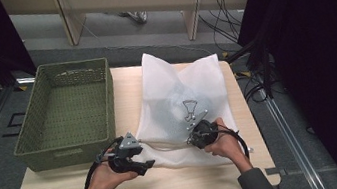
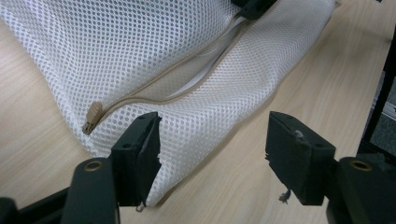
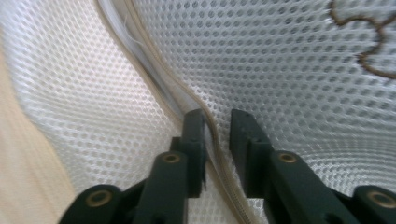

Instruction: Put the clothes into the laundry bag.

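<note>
From the high view I see the white mesh bag (image 1: 178,103) lying on the counter (image 1: 247,163), spread from the far edge toward the near one, to the right of the green woven basket (image 1: 66,115). Its beige zipper (image 1: 163,143) runs along the bag's near edge, roughly parallel to the counter's near edge. My left hand-held gripper (image 1: 141,165) sits at the bag's near-left corner; my right hand-held gripper (image 1: 196,138) is at the other end of that zipper line, on the bag itself. So the zipper's long axis stretches between my two hands.

In the left gripper view, the left hand-held gripper (image 2: 212,140) stands open, nothing between the jaws, the bag's corner just under the left jaw. The zipper pull (image 2: 92,116) lies ahead and to the left of the jaws, close by, and the zipper (image 2: 173,79) runs away from it diagonally toward the right hand-held gripper (image 2: 254,7) at the top. I judge the left hand is the nearer one to that pull.

In the right gripper view, the right hand-held gripper (image 3: 217,119) has its jaws slightly apart, astride the zipper (image 3: 154,60); the tape (image 3: 212,130) passes between them against the left jaw, and I read no real pinch. The mesh (image 3: 280,60) surrounds it.
</note>
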